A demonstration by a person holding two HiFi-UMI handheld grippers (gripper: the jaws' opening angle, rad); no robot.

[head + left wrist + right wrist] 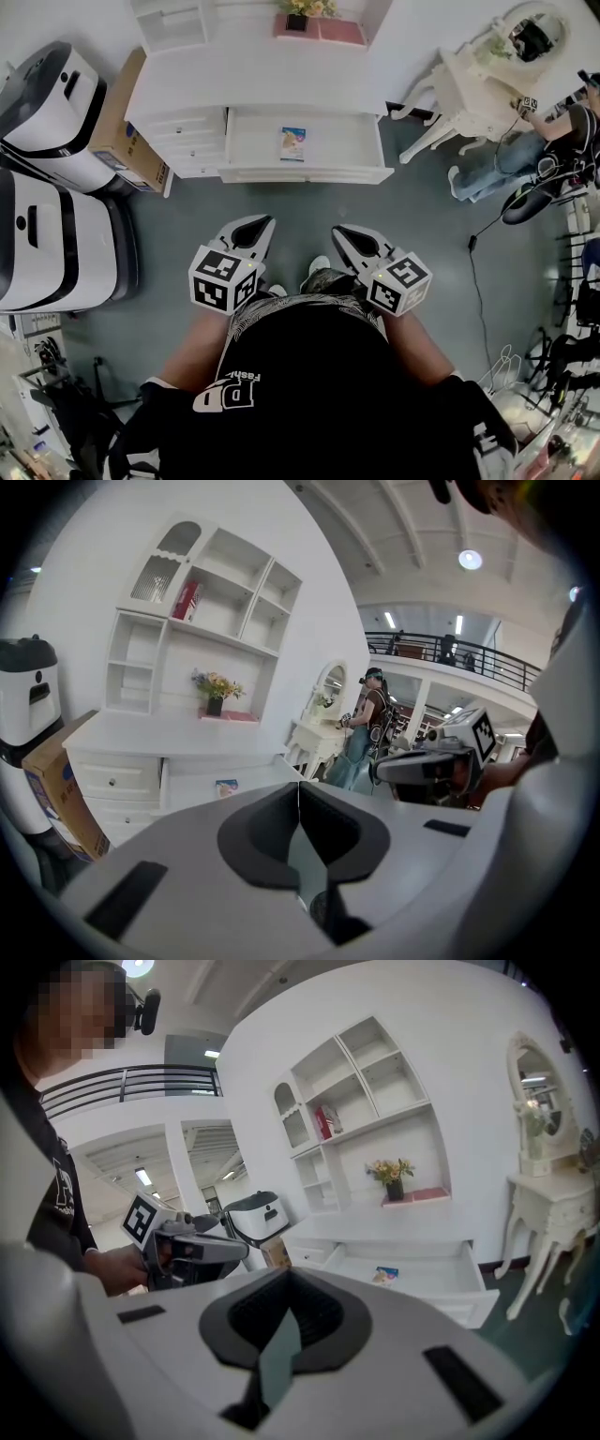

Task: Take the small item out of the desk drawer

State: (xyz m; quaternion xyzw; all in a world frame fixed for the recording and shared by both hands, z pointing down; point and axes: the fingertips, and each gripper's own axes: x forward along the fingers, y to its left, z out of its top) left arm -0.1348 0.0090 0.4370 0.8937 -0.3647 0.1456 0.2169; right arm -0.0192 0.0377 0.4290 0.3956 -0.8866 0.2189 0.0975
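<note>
Jaws on both your grippers are pressed together with nothing between them. The left gripper [263, 225] and the right gripper [340, 232] hang side by side before your chest. Both stand well short of the drawer [305, 174] and point towards it, and each marker cube faces up at you.

The small item [292, 143], a flat packet with blue and pale print, lies on the bottom of the open drawer. It sits near the middle, clear of all the drawer's walls. You can find it again in the left gripper view [226, 787] and in the right gripper view [385, 1274], lying flat in that same drawer.

Behind the drawer runs the white worktop [253, 84]. At its back stand a pot of flowers [300, 11] and a pink slab [339, 32], with open shelves [202, 621] rising above them. Closed small drawers [183, 141] sit just left of the open drawer, in the same desk front.

Further left of the drawer a cardboard box [127, 131] leans against the desk's side. Beyond it stand two white machines [47, 112].

Well to the right of the drawer stands a white dressing table [478, 89] with an oval mirror [534, 33]. Another person [553, 141] is beside it. Grey floor [309, 206] lies between the drawer and your grippers.
</note>
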